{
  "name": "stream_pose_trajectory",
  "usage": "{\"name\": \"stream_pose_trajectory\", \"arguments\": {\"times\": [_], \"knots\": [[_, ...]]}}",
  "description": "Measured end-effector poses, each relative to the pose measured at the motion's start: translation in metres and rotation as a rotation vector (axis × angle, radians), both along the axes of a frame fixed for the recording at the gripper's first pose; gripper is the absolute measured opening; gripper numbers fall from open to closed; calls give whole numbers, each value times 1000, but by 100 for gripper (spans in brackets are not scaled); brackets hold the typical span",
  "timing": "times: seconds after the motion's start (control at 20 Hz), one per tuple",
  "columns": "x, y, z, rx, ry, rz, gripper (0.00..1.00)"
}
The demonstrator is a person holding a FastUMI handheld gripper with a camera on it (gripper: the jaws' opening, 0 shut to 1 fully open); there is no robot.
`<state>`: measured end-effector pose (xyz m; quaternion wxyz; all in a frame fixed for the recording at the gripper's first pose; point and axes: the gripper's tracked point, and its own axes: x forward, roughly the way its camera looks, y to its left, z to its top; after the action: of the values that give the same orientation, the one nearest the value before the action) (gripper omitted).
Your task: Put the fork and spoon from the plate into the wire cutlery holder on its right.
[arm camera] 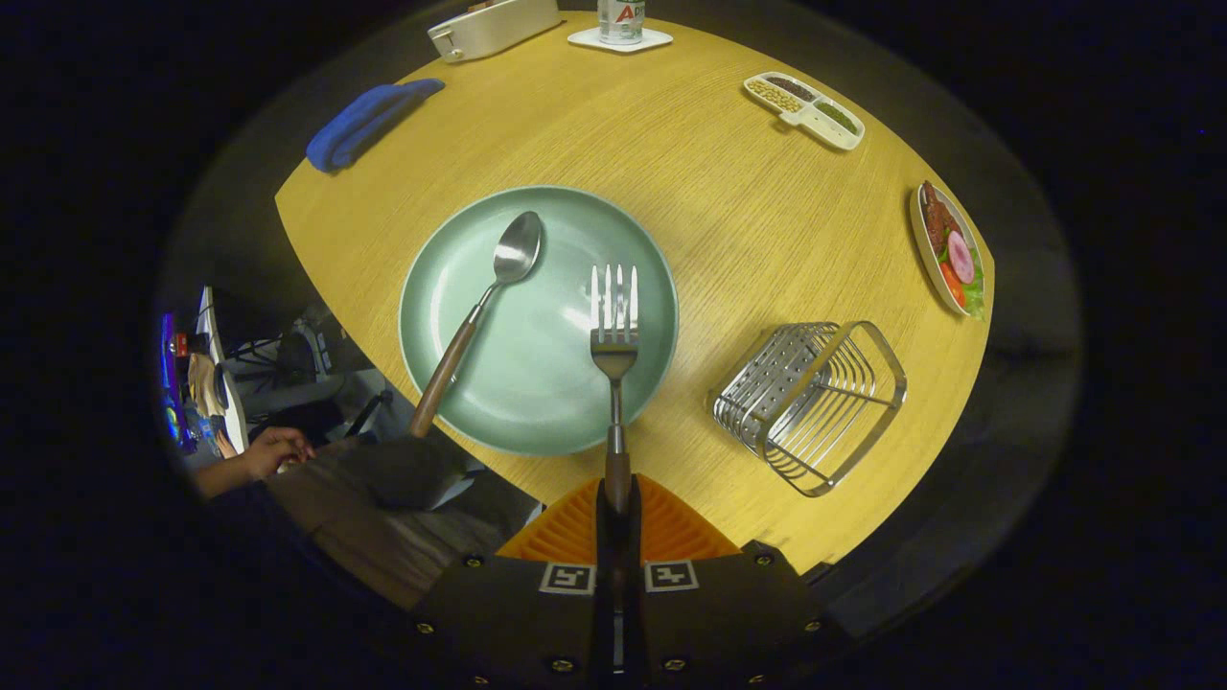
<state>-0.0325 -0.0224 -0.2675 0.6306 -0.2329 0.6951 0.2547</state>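
While a person's hand [276, 450] rests off the tabletop's left edge, a blue cloth [369, 122] lies folded near the far-left corner of the tabletop [709, 192]. White box [494, 26] at the far edge, a can [620, 19] on a white coaster [619, 40] just right of it.

Green plate [537, 316] sits mid-tabletop, toward the near edge. Spoon [479, 311] on the plate's left half, bowl pointing away, wooden handle overhanging the plate rim and the tabletop's left edge. Fork [614, 364] on the plate's right half, tines pointing away, handle crossing the near rim.

Gripper [617, 498] at the near edge: orange fingers [566, 532] closed together on the fork's wooden handle end, both sides pressing it. Fork looks to be lying on the plate; can't tell if it is lifted.

Wire cutlery holder [810, 402] stands right of the plate, apart from it, near the tabletop's near-right edge; nothing inside. Divided white dish [803, 110] with grains toward the far-right edge. Plate of food [949, 249] at the right edge.
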Motion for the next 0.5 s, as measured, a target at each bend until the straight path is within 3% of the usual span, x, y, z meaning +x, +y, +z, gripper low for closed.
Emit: {"name": "stream_pose_trajectory", "arguments": {"times": [0.2, 0.5], "knots": [[-3, -25, 34, -17, 42, 19, 5], [15, -85, 62, -139, 49, 6, 5]]}}
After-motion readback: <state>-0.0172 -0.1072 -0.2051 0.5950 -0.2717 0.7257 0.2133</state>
